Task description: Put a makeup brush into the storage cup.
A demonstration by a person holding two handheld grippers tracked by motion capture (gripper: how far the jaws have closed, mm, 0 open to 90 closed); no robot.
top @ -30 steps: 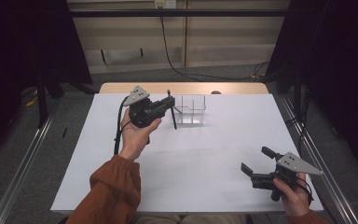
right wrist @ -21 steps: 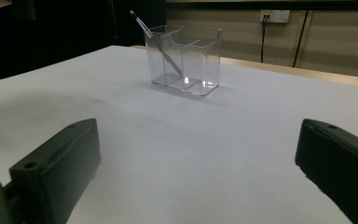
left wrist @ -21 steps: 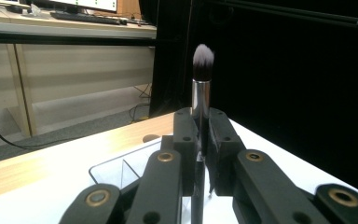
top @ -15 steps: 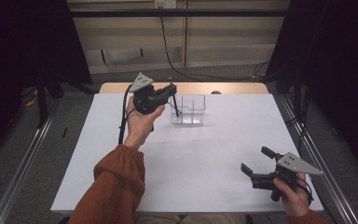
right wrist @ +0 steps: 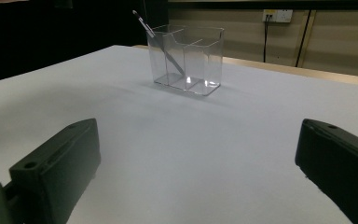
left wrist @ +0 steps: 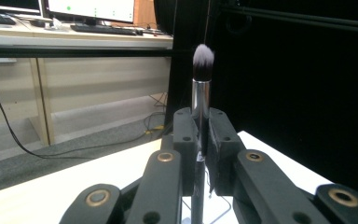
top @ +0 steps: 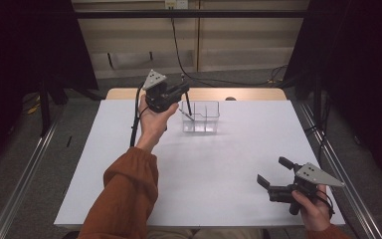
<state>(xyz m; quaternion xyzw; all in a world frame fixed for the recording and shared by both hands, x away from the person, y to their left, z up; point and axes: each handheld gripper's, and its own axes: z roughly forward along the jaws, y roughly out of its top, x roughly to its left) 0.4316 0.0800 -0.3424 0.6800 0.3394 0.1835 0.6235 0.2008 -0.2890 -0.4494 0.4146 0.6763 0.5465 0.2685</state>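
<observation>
We hold a makeup brush (left wrist: 200,88) in the left tool (top: 181,92).
Brush clenched upright, clear organizer (top: 200,117) just below; right tool (top: 273,175) released, over surface (top: 229,164).

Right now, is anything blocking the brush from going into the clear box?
Nothing visible blocks it. The left gripper holds the makeup brush upright just above the clear organizer. One slim tool already leans in the organizer's end compartment; the other compartments look empty. The right gripper rests far off.
</observation>
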